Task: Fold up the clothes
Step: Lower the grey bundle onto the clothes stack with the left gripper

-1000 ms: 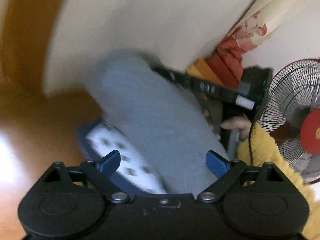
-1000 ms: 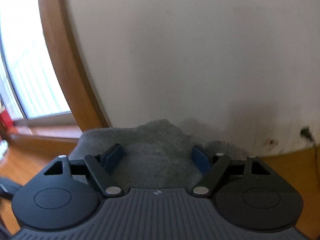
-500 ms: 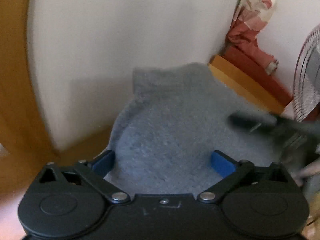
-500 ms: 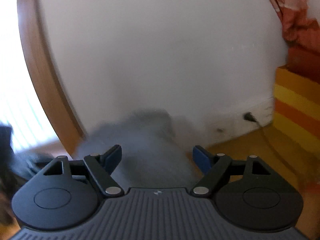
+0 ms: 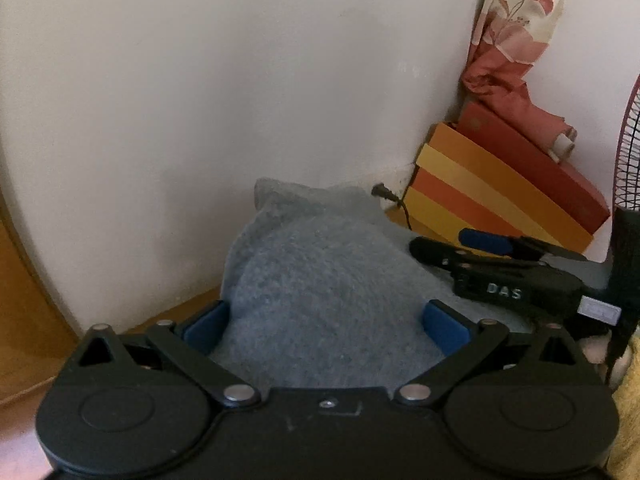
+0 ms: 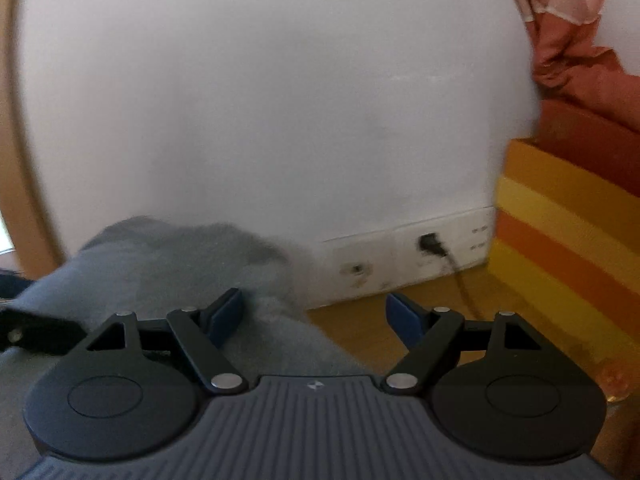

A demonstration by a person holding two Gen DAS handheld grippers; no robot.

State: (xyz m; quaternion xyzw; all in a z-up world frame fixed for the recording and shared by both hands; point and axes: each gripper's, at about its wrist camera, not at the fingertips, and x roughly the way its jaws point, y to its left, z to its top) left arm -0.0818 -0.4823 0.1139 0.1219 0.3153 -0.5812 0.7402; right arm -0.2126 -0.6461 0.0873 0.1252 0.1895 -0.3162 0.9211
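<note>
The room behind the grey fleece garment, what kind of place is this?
Most likely a room in a home, perhaps a bedroom or living room. A floral curtain hangs in the corner, a pedestal fan stands at the right edge, and a wooden floor meets a plain white wall.

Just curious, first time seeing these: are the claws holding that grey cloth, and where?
Neither grips it. The left gripper stands wide open around the grey garment; the right gripper is open over its edge.

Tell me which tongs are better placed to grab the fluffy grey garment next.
Left, probably. The left tongs stand open, squarely straddling the fluffy grey garment; the right tongs are open with cloth only by their left finger.
</note>
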